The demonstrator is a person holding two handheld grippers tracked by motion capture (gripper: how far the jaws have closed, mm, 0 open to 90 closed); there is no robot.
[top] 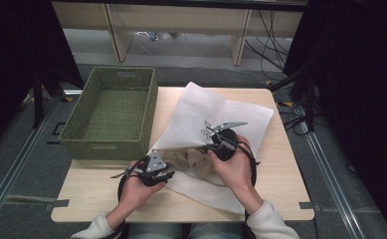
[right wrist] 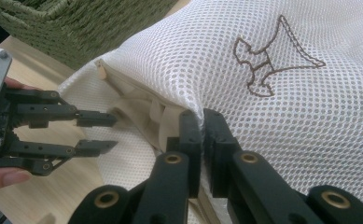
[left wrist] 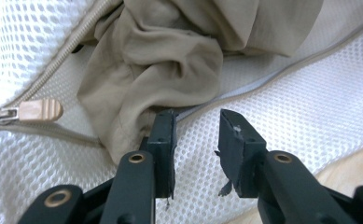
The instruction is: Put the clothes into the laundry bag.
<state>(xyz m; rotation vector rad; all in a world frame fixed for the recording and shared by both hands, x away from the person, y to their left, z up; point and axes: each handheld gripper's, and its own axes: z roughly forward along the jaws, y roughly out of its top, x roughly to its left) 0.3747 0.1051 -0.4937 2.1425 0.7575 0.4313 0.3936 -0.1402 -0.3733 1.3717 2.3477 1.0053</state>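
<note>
Where mesh hides it above: zipper pull (left wrist: 40, 110).

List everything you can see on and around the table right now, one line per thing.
mesh laundry bag: one, white, on the table right of centre, zip open, upper edge lifted
zip pull: one, tan, at the end of the bag's open zip
embroidered emblem: one, brown outline, on the bag's upper face
garment: one, beige, crumpled inside the bag's opening
basket: one, green woven, on the table's left, nothing in it
table: one, light wood
left gripper: one, black, fingers open by the garment's edge
right gripper: one, black, fingers shut on the bag's upper edge
sleeves: two, white, at the bottom edge
</note>
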